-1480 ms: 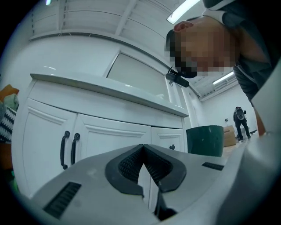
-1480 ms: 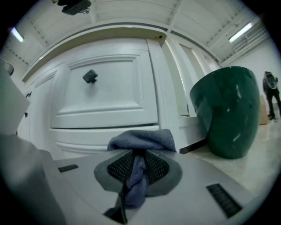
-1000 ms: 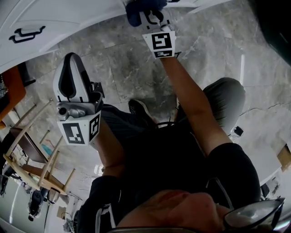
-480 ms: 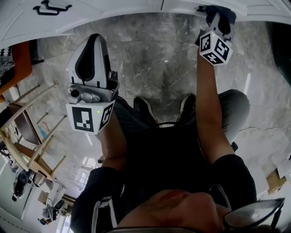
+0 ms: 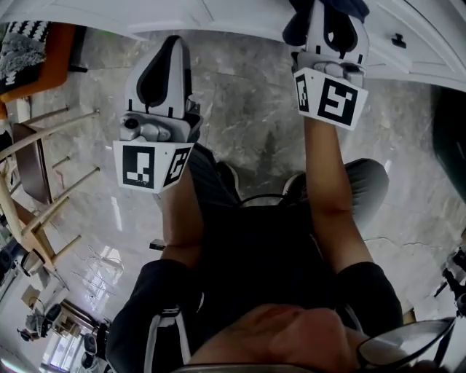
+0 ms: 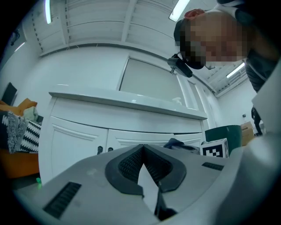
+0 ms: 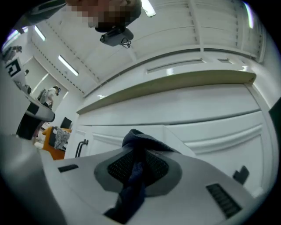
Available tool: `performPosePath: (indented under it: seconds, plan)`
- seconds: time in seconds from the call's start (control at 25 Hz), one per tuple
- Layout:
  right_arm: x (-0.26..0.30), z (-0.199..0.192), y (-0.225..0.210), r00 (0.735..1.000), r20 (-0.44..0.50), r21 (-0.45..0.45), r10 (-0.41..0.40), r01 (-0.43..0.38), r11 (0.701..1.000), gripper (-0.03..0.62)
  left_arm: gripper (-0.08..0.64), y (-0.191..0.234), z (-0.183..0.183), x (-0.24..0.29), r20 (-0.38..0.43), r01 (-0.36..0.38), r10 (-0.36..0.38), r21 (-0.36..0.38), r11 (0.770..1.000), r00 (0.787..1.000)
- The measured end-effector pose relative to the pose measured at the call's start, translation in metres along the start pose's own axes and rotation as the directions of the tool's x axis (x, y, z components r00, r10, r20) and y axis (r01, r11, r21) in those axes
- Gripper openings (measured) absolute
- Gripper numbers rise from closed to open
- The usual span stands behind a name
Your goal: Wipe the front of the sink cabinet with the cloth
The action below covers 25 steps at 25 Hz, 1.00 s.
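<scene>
My right gripper (image 7: 136, 153) is clenched on the dark cloth (image 7: 138, 137) at the cabinet front (image 7: 210, 110), actual contact hidden. The left gripper (image 6: 143, 151) is clenched, empty.

Crumpled dark blue cloth (image 7: 137, 143) against white sink cabinet front (image 7: 210, 115)

We find no legible words, brands or numbers in any view. The only printed signs are black-and-white square code markers. Two marker faces show on the cube of the left gripper (image 5: 166, 51) and two on the cube of the right gripper (image 5: 329, 22). They carry no letters or digits.
</scene>
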State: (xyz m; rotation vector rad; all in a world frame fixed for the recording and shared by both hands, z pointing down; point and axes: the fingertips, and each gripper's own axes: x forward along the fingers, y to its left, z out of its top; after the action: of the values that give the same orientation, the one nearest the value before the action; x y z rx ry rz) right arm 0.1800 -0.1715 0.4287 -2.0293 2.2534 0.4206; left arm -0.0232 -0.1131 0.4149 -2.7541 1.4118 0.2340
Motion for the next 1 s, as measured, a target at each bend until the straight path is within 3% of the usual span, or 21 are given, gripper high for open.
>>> performPosePath:
  seconds: [0.16, 0.24, 0.32, 0.44, 0.52, 0.64, 0.76, 0.84, 1.0]
  plan:
    - [0.038, 0.041, 0.049, 0.996, 0.046, 0.027, 0.078, -0.079, 0.996, 0.052, 0.005, 0.031, 0.011, -0.015, -0.003, -0.061, 0.061, 0.036, 0.998, 0.998]
    - [0.056, 0.052, 0.086, 0.986, 0.084, -0.012, 0.142, -0.142, 0.99, 0.052, 0.005, 0.052, 0.017, -0.026, 0.01, -0.12, 0.12, 0.064, 0.991, 0.993]
    - [0.072, 0.048, 0.122, 0.976, 0.066, -0.062, 0.208, -0.204, 0.977, 0.052, 0.005, 0.069, 0.017, -0.034, 0.024, -0.169, 0.168, 0.054, 0.984, 0.986]
    - [0.085, 0.037, 0.153, 0.964, 0.061, -0.026, 0.259, -0.258, 0.966, 0.052, 0.005, 0.081, 0.011, -0.042, 0.021, -0.193, 0.192, 0.036, 0.981, 0.981]
    - [0.08, 0.031, 0.144, 0.97, 0.062, 0.022, 0.236, -0.238, 0.971, 0.051, 0.005, 0.082, 0.01, -0.042, 0.021, -0.189, 0.189, 0.042, 0.981, 0.982]
    - [0.052, 0.009, 0.087, 0.995, 0.013, 0.07, 0.103, -0.104, 0.992, 0.049, 0.005, 0.077, 0.006, -0.038, 0.018, -0.17, 0.17, 0.031, 0.985, 0.985]
    - [0.026, -0.013, 0.039, 1.0, -0.031, 0.079, 0.001, 0.001, 0.997, 0.049, 0.005, 0.066, -0.001, -0.03, 0.005, -0.142, 0.141, 0.033, 0.989, 0.99]
    - [0.026, -0.023, 0.046, 0.998, -0.053, 0.073, 0.023, -0.019, 0.997, 0.049, 0.005, 0.058, -0.003, -0.025, -0.001, -0.117, 0.117, 0.041, 0.992, 0.993]
    - [0.054, -0.033, 0.104, 0.987, -0.056, -0.006, 0.153, -0.154, 0.988, 0.049, 0.005, 0.049, -0.006, -0.024, -0.008, -0.094, 0.095, 0.049, 0.994, 0.995]
